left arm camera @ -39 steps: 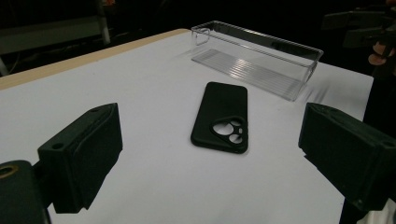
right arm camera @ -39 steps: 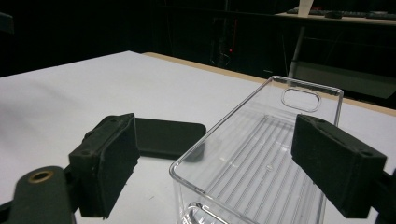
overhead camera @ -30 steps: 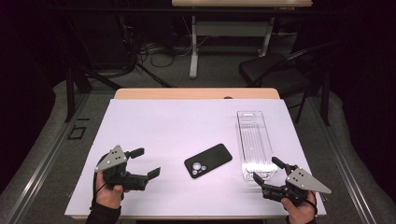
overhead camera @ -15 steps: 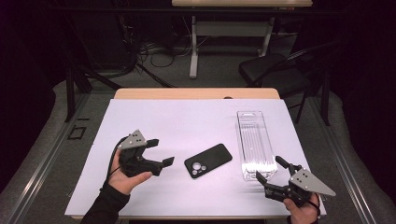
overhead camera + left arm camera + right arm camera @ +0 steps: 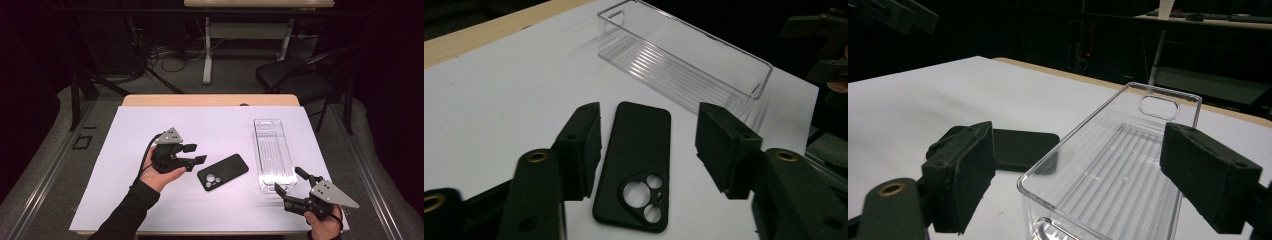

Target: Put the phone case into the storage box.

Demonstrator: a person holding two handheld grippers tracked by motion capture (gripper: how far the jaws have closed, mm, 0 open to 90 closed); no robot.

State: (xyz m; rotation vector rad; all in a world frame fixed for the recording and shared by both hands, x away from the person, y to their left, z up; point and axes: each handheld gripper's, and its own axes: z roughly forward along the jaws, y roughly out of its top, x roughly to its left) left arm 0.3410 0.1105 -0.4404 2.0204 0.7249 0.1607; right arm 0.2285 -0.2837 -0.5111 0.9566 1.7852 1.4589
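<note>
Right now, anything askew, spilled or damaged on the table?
Nothing stands out. The black phone case lies flat, camera cutouts up, at a slant on the white sheet; that is the only thing off-square. The clear bin stands upright, empty and intact. No spills.

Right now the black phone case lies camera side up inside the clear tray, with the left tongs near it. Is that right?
Not quite. The black phone case lies camera side up on the white table cover, left of the clear tray and apart from it, not inside; the high view shows this. The left tongs are indeed near it.
</note>
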